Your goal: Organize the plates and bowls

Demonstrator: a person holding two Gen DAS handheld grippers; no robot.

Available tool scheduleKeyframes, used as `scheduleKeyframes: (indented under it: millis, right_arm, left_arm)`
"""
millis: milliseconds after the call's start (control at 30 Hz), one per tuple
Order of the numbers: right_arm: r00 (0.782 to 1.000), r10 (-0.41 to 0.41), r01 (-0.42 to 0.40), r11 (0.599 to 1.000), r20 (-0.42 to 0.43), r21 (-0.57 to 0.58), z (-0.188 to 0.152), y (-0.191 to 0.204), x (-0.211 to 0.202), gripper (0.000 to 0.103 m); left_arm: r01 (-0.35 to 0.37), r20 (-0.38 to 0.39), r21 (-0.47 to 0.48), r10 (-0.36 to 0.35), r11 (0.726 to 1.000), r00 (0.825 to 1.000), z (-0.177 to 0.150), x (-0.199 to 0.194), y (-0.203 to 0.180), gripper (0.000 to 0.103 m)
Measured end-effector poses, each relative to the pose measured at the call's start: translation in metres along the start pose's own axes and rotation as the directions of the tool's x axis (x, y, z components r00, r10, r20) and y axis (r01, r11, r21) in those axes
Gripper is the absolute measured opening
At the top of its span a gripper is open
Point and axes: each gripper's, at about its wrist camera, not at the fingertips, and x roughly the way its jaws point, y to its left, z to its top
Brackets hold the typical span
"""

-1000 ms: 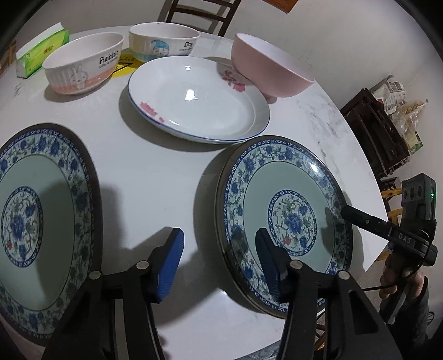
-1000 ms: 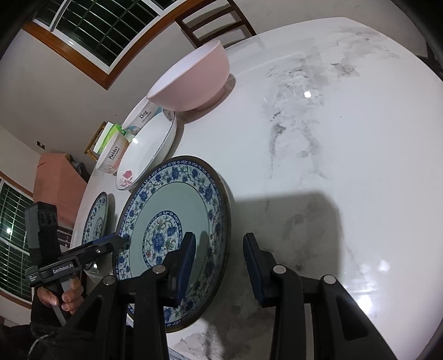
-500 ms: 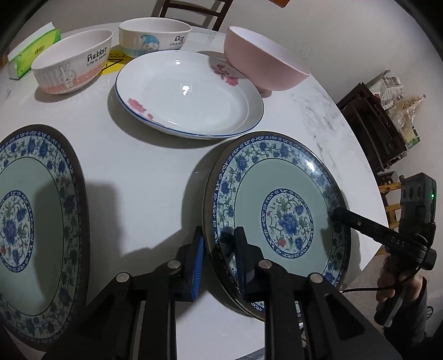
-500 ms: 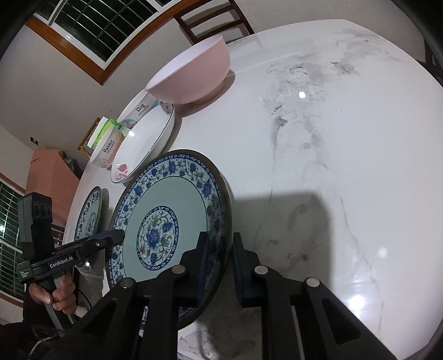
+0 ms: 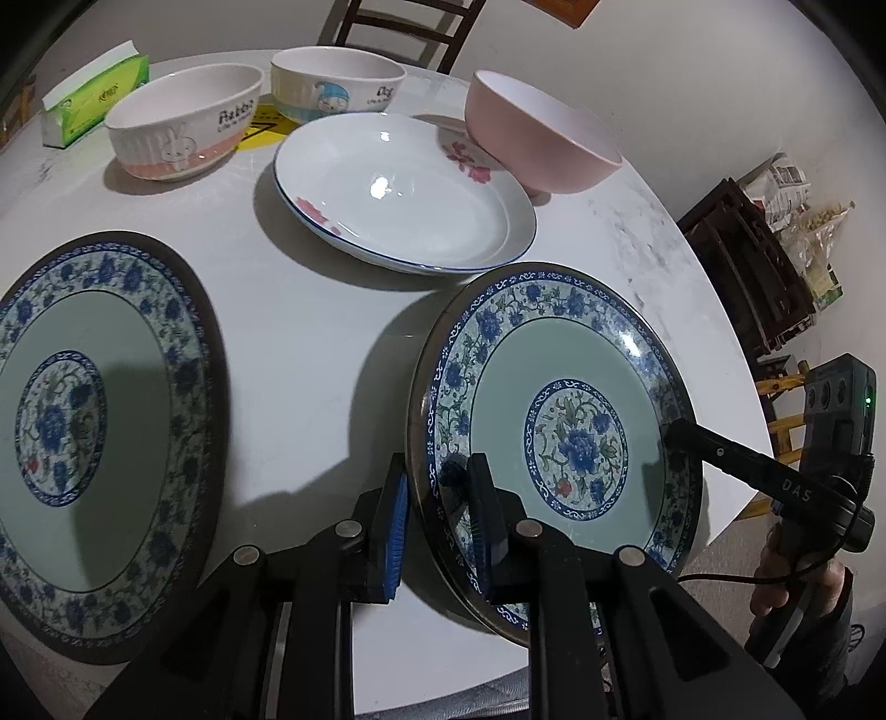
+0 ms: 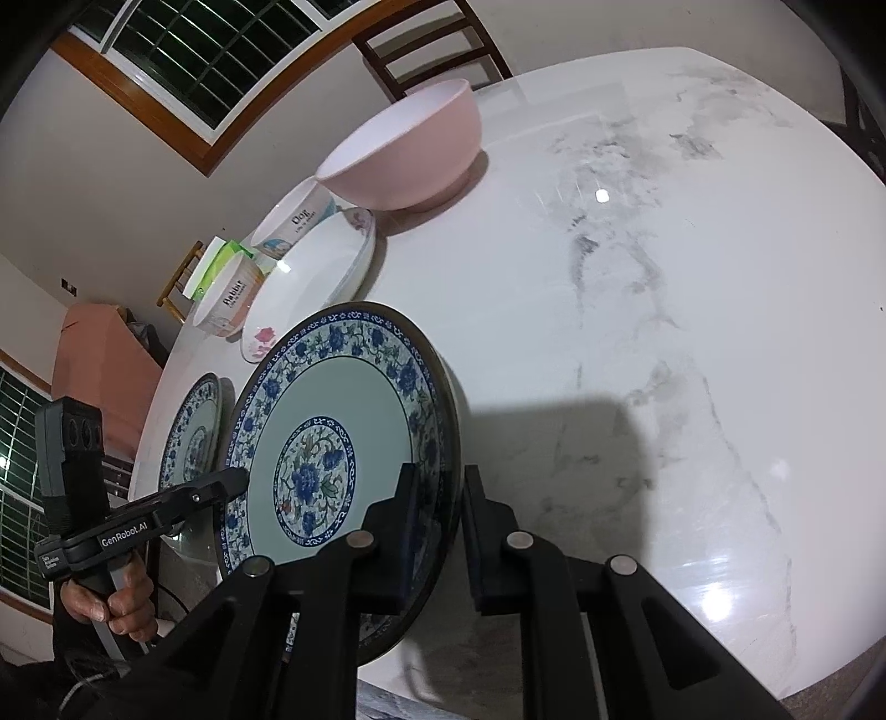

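Two claws, left gripper [image 5: 437,520] and right gripper [image 6: 437,531], each clamped on opposite rim edges of one blue-floral plate [image 5: 559,437] between them: risk of glazed rim slipping from narrow pads, dropping onto marble table [image 6: 637,332].

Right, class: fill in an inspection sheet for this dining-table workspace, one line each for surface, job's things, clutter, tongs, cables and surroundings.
Surface: round white marble-look table, grey smudges.
Job's things: held blue floral plate; second blue floral plate flat on the table; white plate; pink bowl; rabbit bowl; dog bowl.
Clutter: green tissue pack; yellow label under the bowls.
Tongs: left tongs and right tongs both closed on the held plate's rim, opposite sides.
Cables: thin black cable by the right hand.
Surroundings: chair, barred window, dark rack.
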Motion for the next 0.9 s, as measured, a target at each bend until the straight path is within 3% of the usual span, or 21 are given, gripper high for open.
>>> scheduleKeyframes:
  millis: [400, 900]
  right_arm:
    - [0.999, 0.030, -0.029, 0.996, 0.017, -0.082, 0.011, 0.053, 0.001, 0.015]
    - [0.989, 0.125, -0.140, 0.966, -0.081, -0.219, 0.023, 0.177, 0.067, 0.015]
  left_arm:
    - [-0.021, 0.074, -0.046, 0.024, 0.999, 0.997, 0.005, -0.038, 0.026, 0.016]
    - [-0.130, 0.181, -0.205, 0.168, 0.970, 0.969, 0.002, -0.117, 0.130, 0.017]
